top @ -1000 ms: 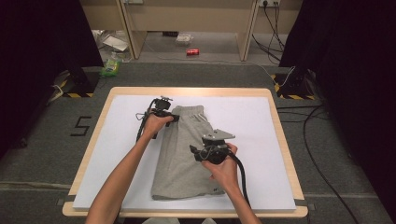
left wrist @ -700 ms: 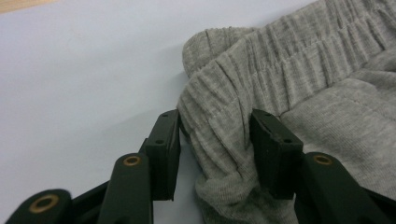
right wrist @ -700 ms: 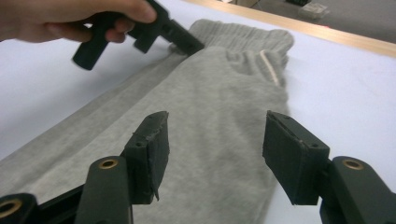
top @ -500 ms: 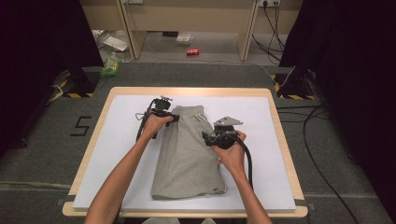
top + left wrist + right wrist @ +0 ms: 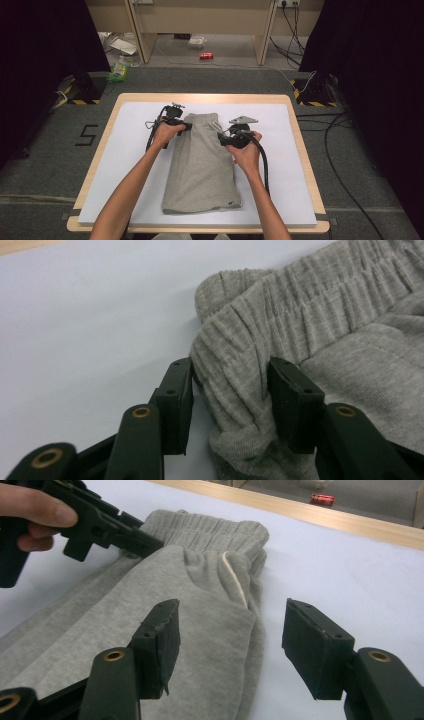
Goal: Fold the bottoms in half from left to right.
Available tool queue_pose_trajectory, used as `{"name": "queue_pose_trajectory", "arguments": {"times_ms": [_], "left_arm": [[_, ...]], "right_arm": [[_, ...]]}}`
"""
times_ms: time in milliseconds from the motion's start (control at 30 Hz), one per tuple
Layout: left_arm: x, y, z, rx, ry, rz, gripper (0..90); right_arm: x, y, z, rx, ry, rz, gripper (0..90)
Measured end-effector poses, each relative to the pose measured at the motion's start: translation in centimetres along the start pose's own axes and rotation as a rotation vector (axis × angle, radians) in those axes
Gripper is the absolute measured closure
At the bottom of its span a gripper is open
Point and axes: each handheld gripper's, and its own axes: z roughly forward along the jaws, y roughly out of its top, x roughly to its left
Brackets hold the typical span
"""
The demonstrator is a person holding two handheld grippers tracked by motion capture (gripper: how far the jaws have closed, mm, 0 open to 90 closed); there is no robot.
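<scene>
A pair of grey sweat shorts (image 5: pixel 202 170) lies folded lengthwise on the white board (image 5: pixel 280 165), waistband at the far end. My left gripper (image 5: pixel 187 126) is shut on the waistband's left corner; in the left gripper view the ribbed fabric (image 5: pixel 320 315) bunches between its jaws (image 5: pixel 231 365). My right gripper (image 5: pixel 221 139) stands open at the shorts' right edge, just short of the waistband. In the right gripper view (image 5: pixel 232 615) one jaw hovers over the grey cloth (image 5: pixel 200 580) and the other over the bare board. A white drawstring (image 5: pixel 235 577) peeks out there, and the left gripper (image 5: pixel 145 542) shows beyond.
The board rests on a wooden table (image 5: pixel 300 145) with a rim all round. On the floor beyond lie a red can (image 5: pixel 206 55) and a green packet (image 5: pixel 118 71). Cables (image 5: pixel 345 175) run along the floor at the right.
My right hand has slid away from the person along the shorts' right edge, toward the waistband, jaws still open. The left gripper has kept its hold and place.
</scene>
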Motion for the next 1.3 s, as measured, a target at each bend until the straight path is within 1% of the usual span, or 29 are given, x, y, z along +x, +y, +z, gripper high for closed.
{"name": "queue_pose_trajectory", "arguments": {"times_ms": [133, 167, 267, 367, 467, 500, 567, 600, 700, 733, 833, 967, 1033, 1100, 1300], "left_arm": [[0.0, 0.0, 0.0, -0.002, -0.001, 0.000, 54.1], [0.0, 0.0, 0.0, -0.002, -0.001, 0.000, 54.1], [0.0, 0.0, 0.0, -0.004, -0.001, 0.000, 54.1], [0.0, -0.1, 0.0, -0.005, -0.001, -0.001, 54.1], [0.0, -0.1, 0.0, -0.005, -0.002, -0.002, 54.1], [0.0, -0.1, 0.0, -0.005, -0.002, -0.001, 54.1], [0.0, 0.0, 0.0, -0.005, -0.003, -0.001, 54.1], [0.0, 0.0, 0.0, -0.005, -0.003, -0.001, 54.1], [0.0, 0.0, 0.0, -0.004, -0.004, -0.002, 54.1], [0.0, 0.0, 0.0, -0.004, -0.004, -0.002, 54.1], [0.0, 0.0, 0.0, -0.004, -0.002, -0.002, 54.1], [0.0, -0.1, 0.0, -0.005, -0.002, -0.003, 54.1], [0.0, -0.1, 0.0, -0.005, -0.003, -0.003, 54.1], [0.0, -0.1, 0.0, -0.005, -0.002, -0.002, 54.1], [0.0, -0.1, 0.0, -0.005, -0.002, -0.001, 54.1]], "right_arm": [[-0.2, 0.4, 0.7, 0.000, -0.007, 0.004, 40.5], [-0.4, 0.6, 0.9, -0.010, 0.002, 0.017, 40.4], [-0.6, 0.7, 1.2, -0.003, -0.001, 0.015, 40.2], [-1.0, 1.2, 1.6, -0.004, -0.002, 0.033, 40.1], [-1.2, 1.4, 1.8, -0.007, 0.002, 0.037, 40.1], [-1.3, 1.5, 1.9, -0.003, 0.004, 0.047, 39.8], [-1.5, 1.7, 2.2, 0.008, -0.014, 0.040, 39.7], [-1.6, 1.9, 2.4, 0.005, -0.013, 0.050, 39.7], [-1.7, 2.2, 2.6, 0.006, -0.017, 0.045, 39.8], [-1.8, 2.3, 2.7, 0.003, -0.012, 0.053, 39.9], [-1.9, 2.5, 3.3, 0.020, -0.021, 0.050, 39.6], [-2.0, 2.8, 4.2, 0.032, -0.028, 0.050, 39.6], [-1.9, 2.8, 4.6, 0.033, -0.022, 0.056, 39.5], [-1.8, 2.8, 5.0, 0.049, -0.031, 0.042, 39.3], [-1.6, 3.1, 5.8, 0.058, -0.022, 0.047, 39.1]]}}
